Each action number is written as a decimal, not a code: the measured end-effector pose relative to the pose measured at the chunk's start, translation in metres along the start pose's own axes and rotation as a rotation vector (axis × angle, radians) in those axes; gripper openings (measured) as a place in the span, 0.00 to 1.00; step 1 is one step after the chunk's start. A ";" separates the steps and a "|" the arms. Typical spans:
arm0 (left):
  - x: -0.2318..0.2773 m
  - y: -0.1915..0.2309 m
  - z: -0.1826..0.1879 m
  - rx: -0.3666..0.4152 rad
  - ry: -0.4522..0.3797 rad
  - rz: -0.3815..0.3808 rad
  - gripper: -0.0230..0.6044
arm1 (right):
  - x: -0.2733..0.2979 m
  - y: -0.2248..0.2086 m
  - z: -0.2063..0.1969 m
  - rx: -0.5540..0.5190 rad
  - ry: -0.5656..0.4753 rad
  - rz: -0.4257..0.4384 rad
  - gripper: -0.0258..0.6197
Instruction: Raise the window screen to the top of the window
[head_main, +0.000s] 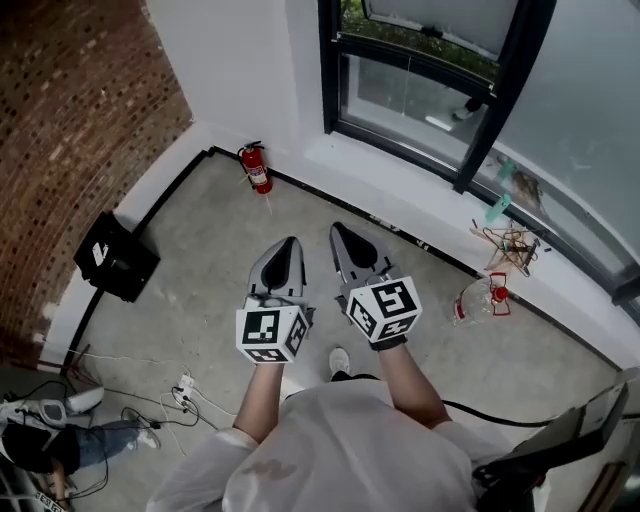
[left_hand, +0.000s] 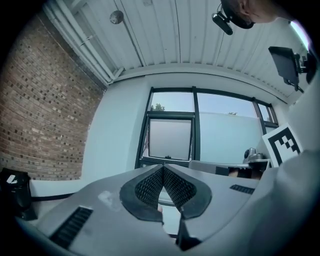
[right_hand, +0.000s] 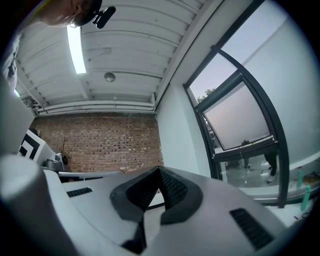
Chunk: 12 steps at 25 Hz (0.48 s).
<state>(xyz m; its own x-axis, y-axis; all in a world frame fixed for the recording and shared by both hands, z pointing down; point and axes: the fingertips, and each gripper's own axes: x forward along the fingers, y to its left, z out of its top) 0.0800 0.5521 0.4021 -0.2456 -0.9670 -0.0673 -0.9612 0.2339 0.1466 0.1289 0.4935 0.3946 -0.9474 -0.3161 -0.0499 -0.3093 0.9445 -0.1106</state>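
Observation:
The dark-framed window (head_main: 486, 118) fills the upper right of the head view, above a white sill. A pale grey screen panel (left_hand: 170, 139) sits in its lower left section in the left gripper view. The same panel (right_hand: 239, 121) appears at the right of the right gripper view. My left gripper (head_main: 290, 243) and right gripper (head_main: 338, 231) are held side by side over the concrete floor, short of the window and touching nothing. Both are shut and empty, with the left gripper's (left_hand: 163, 168) ribbed pads meeting at the tip. The right gripper's (right_hand: 159, 170) pads meet likewise.
A red fire extinguisher (head_main: 256, 167) stands at the wall's foot, left of the window. A black box (head_main: 116, 258) sits by the brick wall (head_main: 70, 120). Wire clutter (head_main: 508, 246) and a red-and-white item (head_main: 486, 297) lie below the sill at right. Cables (head_main: 184, 386) trail at lower left.

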 end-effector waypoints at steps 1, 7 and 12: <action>0.014 0.002 -0.002 -0.001 0.005 0.002 0.04 | 0.008 -0.014 0.001 0.007 -0.002 -0.004 0.04; 0.088 0.016 -0.037 -0.029 0.096 -0.014 0.04 | 0.053 -0.083 -0.032 0.100 0.061 -0.047 0.04; 0.168 0.034 -0.050 -0.037 0.111 -0.076 0.04 | 0.102 -0.128 -0.049 0.098 0.086 -0.088 0.04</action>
<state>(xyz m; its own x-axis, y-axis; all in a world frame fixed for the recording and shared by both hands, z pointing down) 0.0128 0.3923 0.4452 -0.1549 -0.9875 0.0299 -0.9706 0.1577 0.1820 0.0683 0.3445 0.4520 -0.9217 -0.3847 0.0493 -0.3862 0.8988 -0.2075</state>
